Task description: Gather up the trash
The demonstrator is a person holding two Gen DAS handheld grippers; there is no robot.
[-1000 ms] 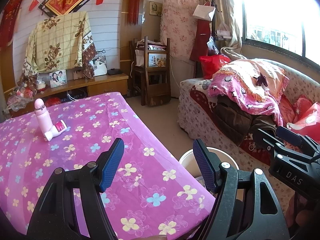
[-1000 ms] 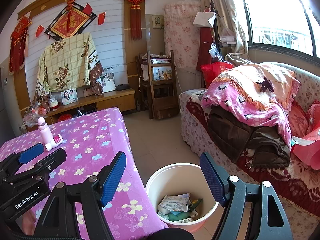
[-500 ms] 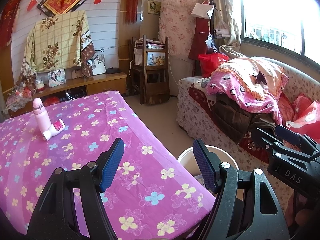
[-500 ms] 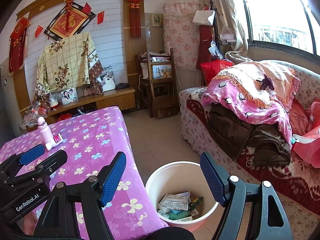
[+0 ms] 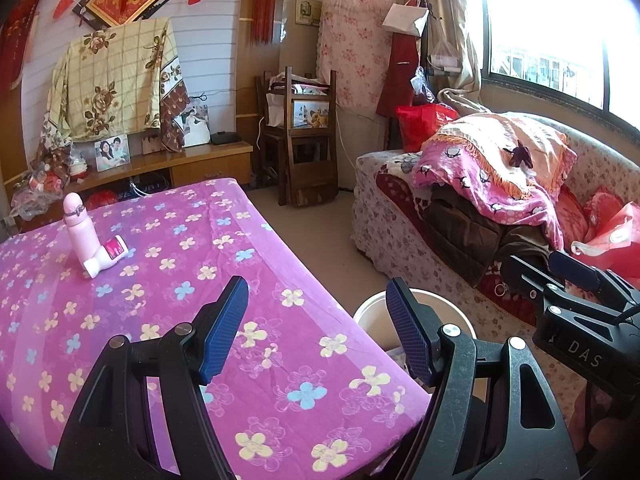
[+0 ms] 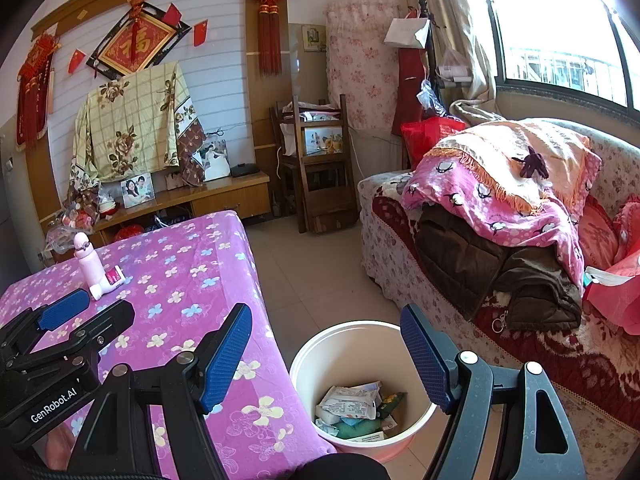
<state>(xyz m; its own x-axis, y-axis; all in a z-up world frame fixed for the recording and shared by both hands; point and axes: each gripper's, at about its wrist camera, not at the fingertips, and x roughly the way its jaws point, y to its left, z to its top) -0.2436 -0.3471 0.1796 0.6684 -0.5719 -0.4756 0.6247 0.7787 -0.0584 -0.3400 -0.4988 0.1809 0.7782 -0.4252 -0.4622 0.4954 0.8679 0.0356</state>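
The purple flower-print tablecloth covered the table at nine o'clock from my white round plastic bin, which stood on the floor holding crumpled wrappers. My left gripper and right gripper both had jaws apart, gripping nothing. A pink bottle stood at ten o'clock, touching a toppled small white jar.

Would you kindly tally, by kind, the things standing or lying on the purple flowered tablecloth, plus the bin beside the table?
Pink bottle, upright: 1
White container with a pink label, lying on its side against the bottle: 1
White bin on the floor beside the table, wrappers inside: 1
Total: 3
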